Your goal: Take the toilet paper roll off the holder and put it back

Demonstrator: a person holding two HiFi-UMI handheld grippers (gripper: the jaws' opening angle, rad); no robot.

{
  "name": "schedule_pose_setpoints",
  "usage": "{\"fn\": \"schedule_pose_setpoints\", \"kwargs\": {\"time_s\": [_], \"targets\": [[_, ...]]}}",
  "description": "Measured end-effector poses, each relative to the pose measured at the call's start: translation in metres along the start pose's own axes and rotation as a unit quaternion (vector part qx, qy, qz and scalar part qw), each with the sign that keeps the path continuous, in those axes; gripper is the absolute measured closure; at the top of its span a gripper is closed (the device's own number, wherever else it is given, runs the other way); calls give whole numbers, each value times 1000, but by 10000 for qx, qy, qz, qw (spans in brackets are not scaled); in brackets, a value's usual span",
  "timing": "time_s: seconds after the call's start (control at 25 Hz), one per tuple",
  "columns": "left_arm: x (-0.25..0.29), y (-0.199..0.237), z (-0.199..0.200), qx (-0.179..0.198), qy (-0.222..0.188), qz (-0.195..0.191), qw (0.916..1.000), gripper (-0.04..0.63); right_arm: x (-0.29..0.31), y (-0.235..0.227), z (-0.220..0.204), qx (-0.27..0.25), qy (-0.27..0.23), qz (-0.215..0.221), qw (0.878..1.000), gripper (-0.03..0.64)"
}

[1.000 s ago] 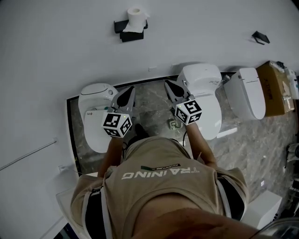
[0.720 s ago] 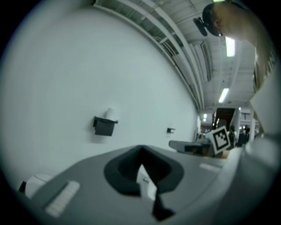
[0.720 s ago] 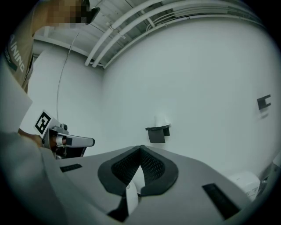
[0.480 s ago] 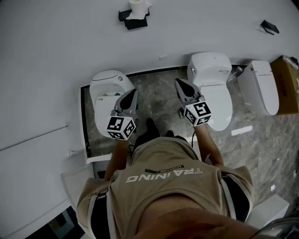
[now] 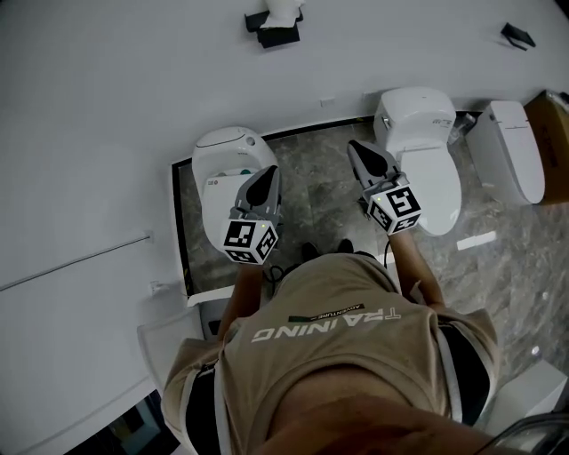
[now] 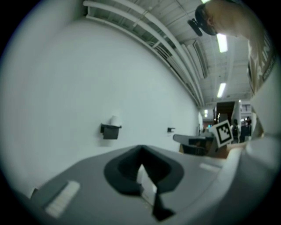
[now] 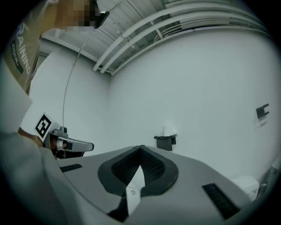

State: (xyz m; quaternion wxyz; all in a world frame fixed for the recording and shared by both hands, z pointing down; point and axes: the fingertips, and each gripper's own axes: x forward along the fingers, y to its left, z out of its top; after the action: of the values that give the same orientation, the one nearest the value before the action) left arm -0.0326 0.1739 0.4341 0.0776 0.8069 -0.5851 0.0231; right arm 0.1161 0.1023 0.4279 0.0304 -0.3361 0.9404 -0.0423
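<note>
A white toilet paper roll (image 5: 286, 9) stands on a black wall holder (image 5: 277, 28) at the top edge of the head view. Both gripper views show it far ahead on the white wall: the roll (image 6: 115, 120) on its holder (image 6: 109, 131), and the roll (image 7: 169, 128) on its holder (image 7: 165, 141). My left gripper (image 5: 268, 174) and right gripper (image 5: 356, 147) are held out level, side by side, well short of the holder. Both are shut with nothing between the jaws, as the left gripper (image 6: 140, 149) and right gripper (image 7: 140, 147) show.
A toilet (image 5: 227, 164) sits below the left gripper, a second toilet (image 5: 427, 133) below the right, a third (image 5: 516, 142) further right beside a cardboard box (image 5: 556, 115). Another black fitting (image 5: 518, 35) hangs on the wall. A thin rail (image 5: 80, 262) runs at the left.
The person has stepped toward the wall and both grippers have moved forward with them. In the head view the roll and holder have slid to the top edge. Both grippers stay shut.
</note>
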Motion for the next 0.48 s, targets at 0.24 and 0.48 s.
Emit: {"fn": "schedule_pose_setpoints", "kwargs": {"time_s": [0.24, 0.48], "targets": [[-11, 16, -5, -170, -84, -44, 9998, 595, 10, 30, 11, -518, 55, 27, 9986, 604], [-19, 20, -5, -137, -113, -102, 9998, 595, 8, 41, 5, -436, 152, 28, 9989, 604]]}}
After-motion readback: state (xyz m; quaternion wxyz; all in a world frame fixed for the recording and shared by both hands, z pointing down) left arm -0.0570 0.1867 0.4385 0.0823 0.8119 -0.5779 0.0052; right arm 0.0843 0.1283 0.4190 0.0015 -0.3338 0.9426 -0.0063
